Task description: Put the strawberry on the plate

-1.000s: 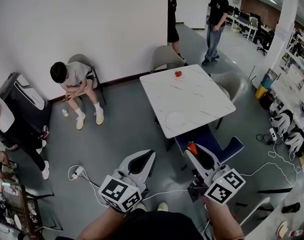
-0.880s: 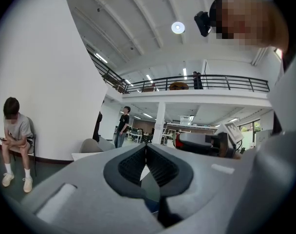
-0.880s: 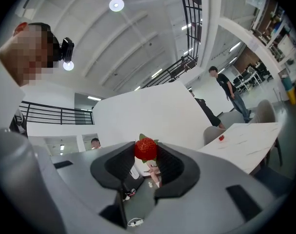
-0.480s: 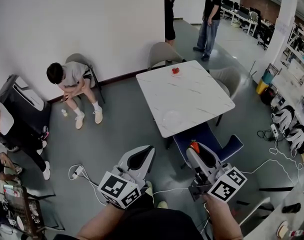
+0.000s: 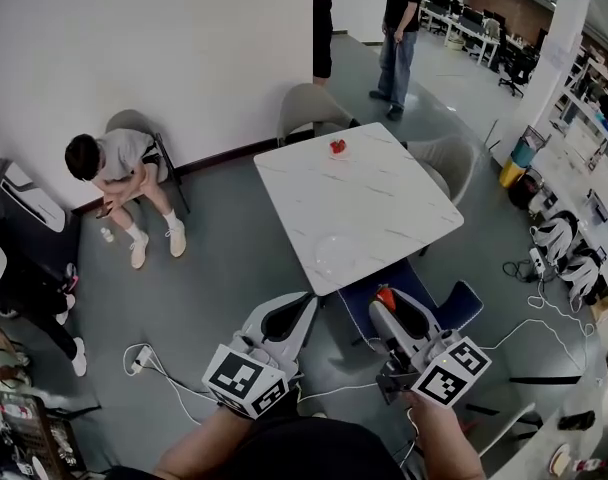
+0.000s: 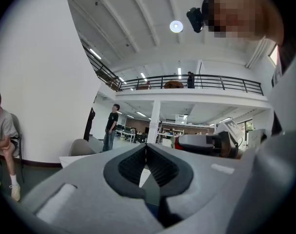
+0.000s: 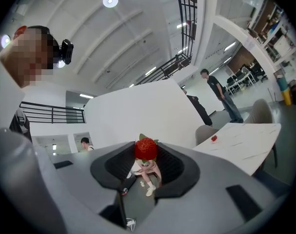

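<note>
Now your right gripper [image 5: 387, 304] squeezes the strawberry [image 7: 146, 148], near you and short of the table [image 5: 384, 193]. Your left gripper [image 6: 146, 147] is closed, tips touching. The plate [image 5: 336, 251] sits at the table's near edge.

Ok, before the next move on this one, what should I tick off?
1. Strawberry gripped by the right gripper: ok, pinched at the jaw tips.
2. Left gripper out of the way: ok, shut with nothing between its jaws.
3. Plate ready: ok, it lies bare near the near edge of the table.
4. Right gripper over the plate: not ok, it is short of the table's edge.
5. Red thing at the table's far end, what it is: cannot tell, too small.
</note>
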The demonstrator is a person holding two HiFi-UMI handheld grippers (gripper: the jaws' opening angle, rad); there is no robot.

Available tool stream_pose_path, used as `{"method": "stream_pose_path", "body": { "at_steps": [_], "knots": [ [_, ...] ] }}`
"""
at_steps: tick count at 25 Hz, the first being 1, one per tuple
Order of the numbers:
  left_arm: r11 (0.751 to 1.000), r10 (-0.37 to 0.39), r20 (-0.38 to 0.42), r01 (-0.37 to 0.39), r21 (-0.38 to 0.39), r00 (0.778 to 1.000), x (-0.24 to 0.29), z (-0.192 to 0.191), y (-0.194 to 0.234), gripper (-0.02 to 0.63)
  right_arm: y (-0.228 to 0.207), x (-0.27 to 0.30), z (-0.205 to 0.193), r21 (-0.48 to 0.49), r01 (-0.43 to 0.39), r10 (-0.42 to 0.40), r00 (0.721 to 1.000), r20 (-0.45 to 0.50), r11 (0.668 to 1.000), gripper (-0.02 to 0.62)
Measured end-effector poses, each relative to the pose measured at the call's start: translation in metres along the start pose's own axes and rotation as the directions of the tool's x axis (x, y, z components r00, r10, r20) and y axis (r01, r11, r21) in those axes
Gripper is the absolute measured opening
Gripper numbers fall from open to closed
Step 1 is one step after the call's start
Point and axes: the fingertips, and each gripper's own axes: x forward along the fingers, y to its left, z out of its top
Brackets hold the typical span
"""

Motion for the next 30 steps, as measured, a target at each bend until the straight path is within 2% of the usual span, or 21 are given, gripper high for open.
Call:
{"method": "stream_pose_path", "body": {
  "at_steps": [10,16,23,30],
  "knots": [
    [0.994,-0.107,-0.027,0.108,-0.001,0.994,0.073,-0.010,0.093,0.009,-0.054,0.110,-0.004,-0.039,0.082,-0.084,0.996,-0.038,0.996,0.140],
    [0.981,-0.191,-0.042,0.192,0.003,0.981,0.112,-0.022,0.130,0.009,-0.095,0.147,-0.011,-0.060,0.173,-0.176,0.984,-0.034,0.983,0.140],
    [0.976,-0.216,-0.056,0.216,-0.008,0.975,0.139,-0.048,0.161,0.009,-0.141,0.166,-0.043,-0.162,0.253,-0.275,0.952,-0.136,0.954,0.140],
    [0.976,-0.219,-0.089,0.218,-0.031,0.972,0.165,-0.083,0.181,0.009,-0.197,0.177,-0.088,-0.202,0.315,-0.362,0.893,-0.268,0.927,0.140]
  ]
}}
